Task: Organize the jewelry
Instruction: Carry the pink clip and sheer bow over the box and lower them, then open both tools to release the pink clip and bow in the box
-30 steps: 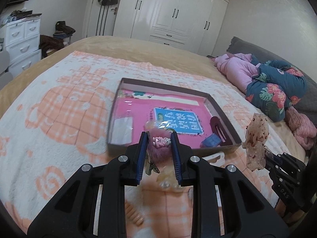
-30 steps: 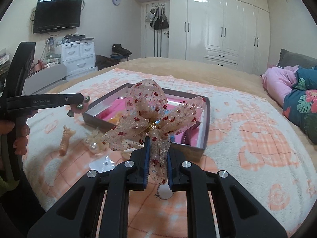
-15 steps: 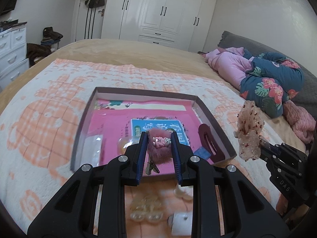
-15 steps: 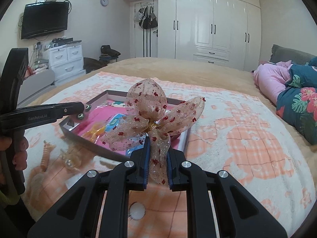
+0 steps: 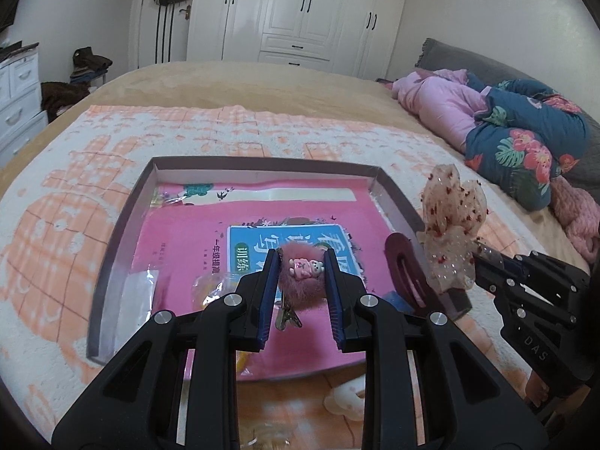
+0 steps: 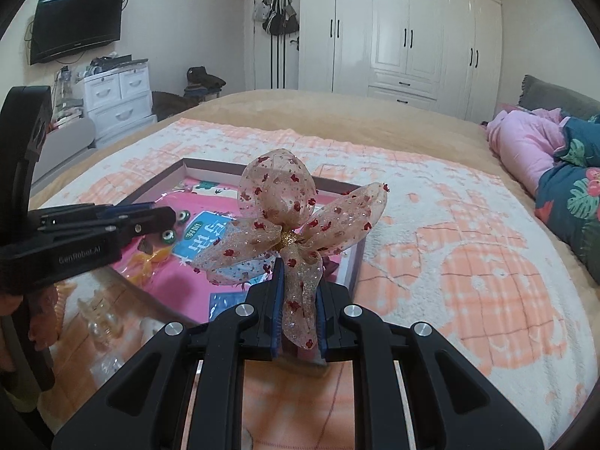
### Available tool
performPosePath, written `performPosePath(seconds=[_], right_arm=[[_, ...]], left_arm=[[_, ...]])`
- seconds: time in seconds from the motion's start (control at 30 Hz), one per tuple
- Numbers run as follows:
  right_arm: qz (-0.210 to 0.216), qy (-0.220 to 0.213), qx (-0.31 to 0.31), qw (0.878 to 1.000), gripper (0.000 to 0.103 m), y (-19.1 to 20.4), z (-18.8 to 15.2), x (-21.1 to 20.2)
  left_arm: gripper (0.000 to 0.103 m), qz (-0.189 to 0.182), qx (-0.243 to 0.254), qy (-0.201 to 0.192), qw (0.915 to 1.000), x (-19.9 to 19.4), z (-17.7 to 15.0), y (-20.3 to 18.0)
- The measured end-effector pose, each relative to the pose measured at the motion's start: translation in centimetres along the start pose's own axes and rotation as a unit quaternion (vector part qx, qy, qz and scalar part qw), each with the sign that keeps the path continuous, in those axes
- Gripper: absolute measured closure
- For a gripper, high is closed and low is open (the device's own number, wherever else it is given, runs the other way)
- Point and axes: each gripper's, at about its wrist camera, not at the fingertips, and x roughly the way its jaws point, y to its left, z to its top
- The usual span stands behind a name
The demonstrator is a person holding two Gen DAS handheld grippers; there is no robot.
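A fluffy pink hair clip, set with a small pink cartoon figure and backed by a metal clip, is pinched between the blue-padded fingers of the left gripper. It is held above the near part of a shallow cardboard box that lies on an orange-and-white patterned blanket spread over the bed. The floor of the box is covered by a pink booklet with a blue label. A dark red hair claw is seen lying inside the box by its right wall, and a clear plastic packet by its left wall.

A sheer bow, dotted with red and glitter, is clamped by its hanging tail between the fingers of the right gripper. The bow is held upright over the near right corner of the box; in the left wrist view it is seen just beside the right wall, apart from the fluffy clip.

On the blanket in front of the box, outside it, a clear beaded hair claw and a pale ring-shaped piece are left lying. A pink garment and a blue floral garment are piled at the far right of the bed. White wardrobes are ranged along the back wall.
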Motion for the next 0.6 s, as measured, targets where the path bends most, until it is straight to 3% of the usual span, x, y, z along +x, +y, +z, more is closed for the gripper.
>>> performPosePath(seconds=[0.6], right_arm=[[0.036,0.063,-0.008,0.997,0.086,0.6,0.8,6.5]], left_arm=[[0.086,0.001,-0.01,0.034,0.9994,2.1,-0.6,0.8]])
